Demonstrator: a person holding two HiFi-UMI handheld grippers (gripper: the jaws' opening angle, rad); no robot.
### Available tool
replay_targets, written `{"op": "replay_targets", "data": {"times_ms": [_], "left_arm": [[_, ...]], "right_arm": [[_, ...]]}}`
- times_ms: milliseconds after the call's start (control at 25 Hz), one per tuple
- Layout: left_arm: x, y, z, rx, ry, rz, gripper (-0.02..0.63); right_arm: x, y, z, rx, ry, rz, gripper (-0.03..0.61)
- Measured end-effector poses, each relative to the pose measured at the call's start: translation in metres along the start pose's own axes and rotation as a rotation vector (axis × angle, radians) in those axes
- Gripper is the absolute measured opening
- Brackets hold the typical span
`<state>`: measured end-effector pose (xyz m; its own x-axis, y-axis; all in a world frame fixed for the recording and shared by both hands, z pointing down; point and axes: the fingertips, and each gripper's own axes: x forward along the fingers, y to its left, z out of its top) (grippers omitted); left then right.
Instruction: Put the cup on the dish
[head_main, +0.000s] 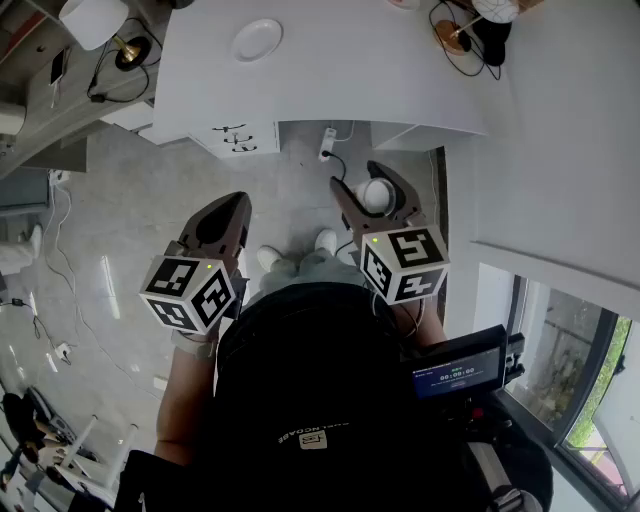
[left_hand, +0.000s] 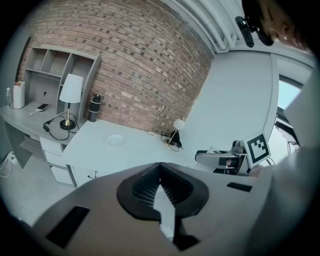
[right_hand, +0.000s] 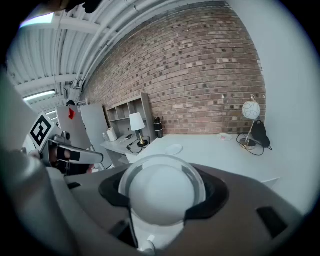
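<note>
A white cup (right_hand: 162, 192) sits between the jaws of my right gripper (right_hand: 162, 186), which is shut on it. In the head view the cup (head_main: 376, 195) hangs over the floor, in front of the person's body, with the right gripper (head_main: 375, 188) around it. The dish (head_main: 257, 40), small, round and white, lies on the white table (head_main: 350, 80), well ahead of both grippers; it shows as the dish (left_hand: 116, 141) and the dish (right_hand: 174, 149) in the gripper views. My left gripper (head_main: 232, 200) is shut with nothing in it, its tips meeting (left_hand: 160, 165).
A white-shaded lamp (head_main: 95, 20) with black cable stands on a side desk at far left. A globe lamp (head_main: 495, 10) and cables lie at the table's far right. A drawer unit (head_main: 240, 138) sits under the table. A black bottle (left_hand: 95, 107) stands by the brick wall.
</note>
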<state>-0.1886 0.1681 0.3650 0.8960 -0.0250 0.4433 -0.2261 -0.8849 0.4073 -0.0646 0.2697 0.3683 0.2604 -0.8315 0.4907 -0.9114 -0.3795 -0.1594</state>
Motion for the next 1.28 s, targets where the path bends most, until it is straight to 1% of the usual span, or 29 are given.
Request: {"op": "replay_targets", "data": {"times_ms": [160, 320, 520, 720, 1040, 1280], "left_arm": [[0.010, -0.015, -0.003, 0.002, 0.002, 0.016, 0.006], [0.017, -0.026, -0.002, 0.012, 0.006, 0.020, 0.006], [0.023, -0.030, 0.006, 0.021, -0.002, 0.037, 0.006], [0.024, -0.040, 0.015, 0.008, -0.051, 0.043, 0.006], [0.048, -0.075, 0.009, 0.050, -0.024, 0.047, 0.006], [0.070, -0.101, 0.016, 0.083, -0.019, 0.067, 0.006]], "right_arm": [[-0.008, -0.014, 0.000, 0.032, -0.014, 0.019, 0.261], [-0.012, -0.023, 0.010, 0.085, -0.065, 0.055, 0.261], [-0.009, -0.024, 0.016, 0.013, -0.067, 0.066, 0.261], [-0.014, -0.031, 0.017, 0.017, -0.077, 0.091, 0.261], [-0.026, -0.061, 0.014, 0.024, -0.091, 0.114, 0.261], [-0.038, -0.087, 0.012, 0.035, -0.104, 0.142, 0.262]]}}
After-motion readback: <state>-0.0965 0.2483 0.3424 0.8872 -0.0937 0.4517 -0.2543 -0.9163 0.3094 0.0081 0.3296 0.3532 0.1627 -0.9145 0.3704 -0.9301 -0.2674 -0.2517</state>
